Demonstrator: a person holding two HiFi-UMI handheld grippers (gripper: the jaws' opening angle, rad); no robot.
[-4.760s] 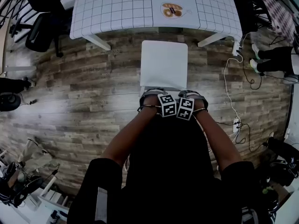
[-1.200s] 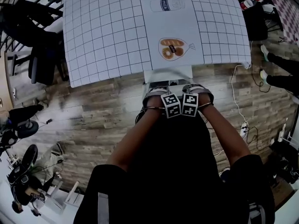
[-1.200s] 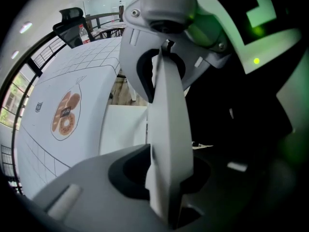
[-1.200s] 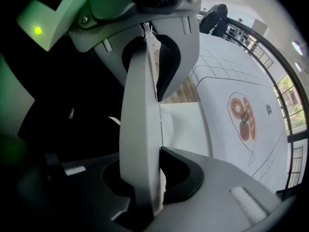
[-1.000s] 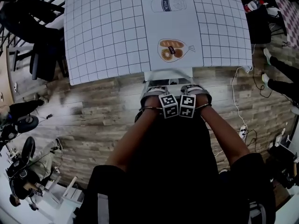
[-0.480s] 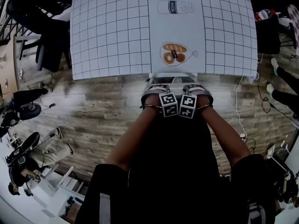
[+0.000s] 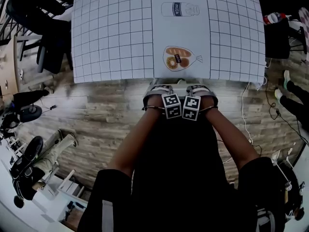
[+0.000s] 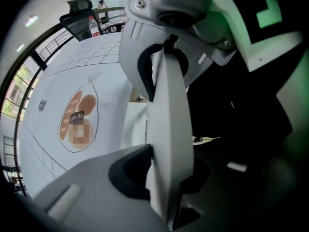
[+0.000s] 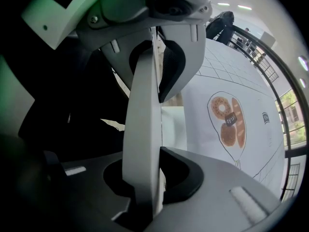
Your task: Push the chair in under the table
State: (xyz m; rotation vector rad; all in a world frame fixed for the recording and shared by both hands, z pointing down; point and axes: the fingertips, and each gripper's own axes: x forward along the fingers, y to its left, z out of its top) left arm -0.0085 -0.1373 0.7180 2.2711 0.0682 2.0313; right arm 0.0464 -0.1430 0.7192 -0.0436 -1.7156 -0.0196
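Head view hides nearly all of the chair (image 7: 179, 82) beneath the tabletop (image 7: 116, 33); only a pale sliver shows at the tabletop's near edge. Left claw (image 7: 155, 90) and right claw (image 7: 203, 90) each clench its white backrest (image 8: 166, 129), side by side. Seconds earlier the whole seat lay clear of the tabletop

Left gripper (image 7: 159, 91), right gripper (image 7: 200, 91) side by side, pointing down, both clamping chair back (image 8: 166, 111)

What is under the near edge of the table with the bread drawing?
The white chair: only a narrow strip of it shows in front of the table edge. Its seat and legs are covered by the tabletop.
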